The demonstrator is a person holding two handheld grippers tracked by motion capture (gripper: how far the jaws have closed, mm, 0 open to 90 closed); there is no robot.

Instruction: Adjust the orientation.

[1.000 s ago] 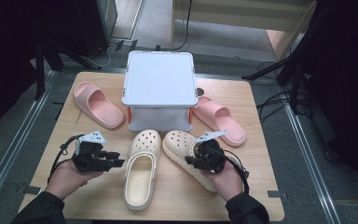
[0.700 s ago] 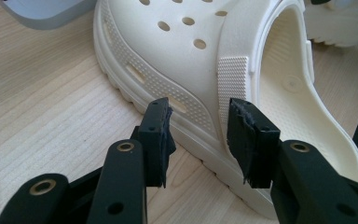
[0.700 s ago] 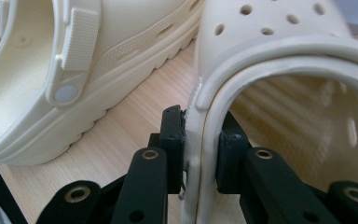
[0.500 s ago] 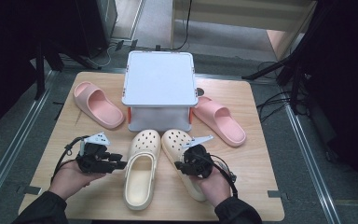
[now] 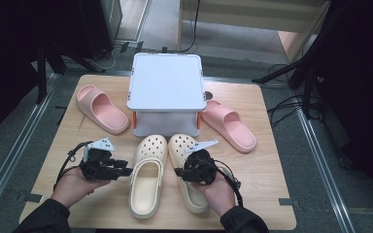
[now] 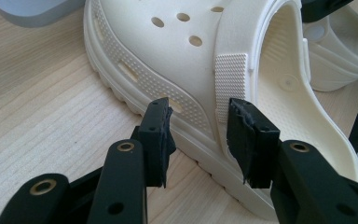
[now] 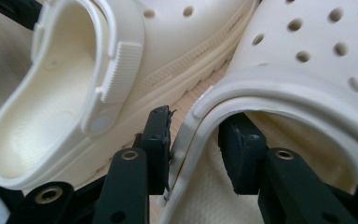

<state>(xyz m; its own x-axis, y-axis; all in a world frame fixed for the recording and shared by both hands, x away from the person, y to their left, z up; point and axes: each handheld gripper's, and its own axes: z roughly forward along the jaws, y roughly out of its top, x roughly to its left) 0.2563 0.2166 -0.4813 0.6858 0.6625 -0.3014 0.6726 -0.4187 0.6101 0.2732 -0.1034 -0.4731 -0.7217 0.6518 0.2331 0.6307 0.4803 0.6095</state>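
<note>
Two cream clogs side by side near the table's (image 5: 267, 145) front edge.
My right gripper (image 7: 193, 128) straddles the right clog's (image 5: 187, 167) rim, jaws just loosened off it; my left gripper (image 6: 198, 123), released, straddles the left clog's (image 5: 148, 177) side wall, ready to pair them.

This looks like a lab or recording studio set up for handling trials, not a home. A small wooden surface (image 5: 267, 145) stands alone on grey carpet, flanked by metal floor rails (image 5: 9, 160). Black stand legs (image 5: 296, 73) and loose cables (image 5: 281, 104) ring it, dark equipment looms at both sides, and a pale wooden cabinet (image 5: 252, 14) stands behind.
</note>
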